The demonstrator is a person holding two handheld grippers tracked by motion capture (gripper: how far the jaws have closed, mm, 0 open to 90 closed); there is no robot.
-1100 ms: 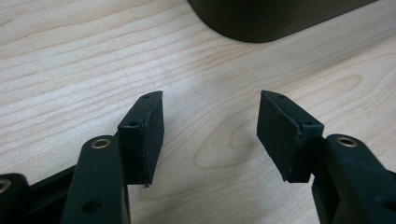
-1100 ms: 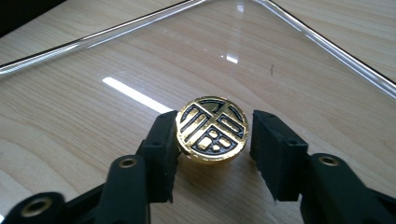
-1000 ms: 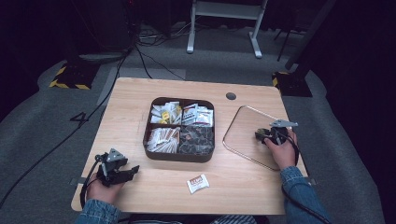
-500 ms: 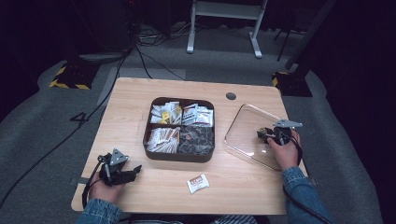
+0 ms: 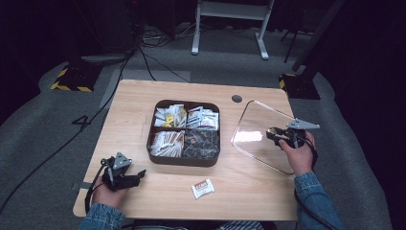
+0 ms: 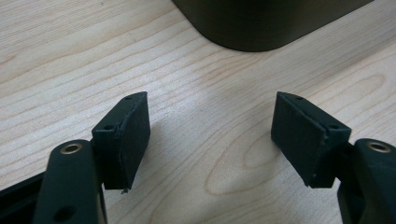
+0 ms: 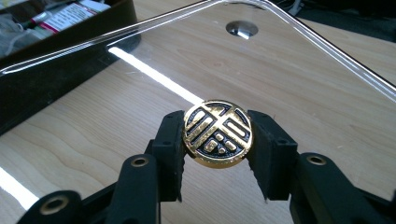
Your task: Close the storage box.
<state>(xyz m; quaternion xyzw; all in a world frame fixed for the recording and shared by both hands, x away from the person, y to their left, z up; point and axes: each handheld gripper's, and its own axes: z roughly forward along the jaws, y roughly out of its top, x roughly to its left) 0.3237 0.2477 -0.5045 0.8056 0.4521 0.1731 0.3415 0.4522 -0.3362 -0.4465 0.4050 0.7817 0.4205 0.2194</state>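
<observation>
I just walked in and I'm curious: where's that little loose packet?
In the high view, the packet lies on the table near its front edge, just in front of the box, between the person's hands.

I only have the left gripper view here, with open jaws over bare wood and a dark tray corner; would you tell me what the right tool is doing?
Observer: The right tool is shut on a round gold-and-black knob on a clear lid.
Operator: Thank you. Where is that lid relative to the tray?
Observer: It is to the right of the dark tray, tilted and not covering it. The tray's four compartments are open and hold packets.
Operator: Is anything loose on the table?
Observer: One small packet lies on the table on the person's side of the tray.
</observation>
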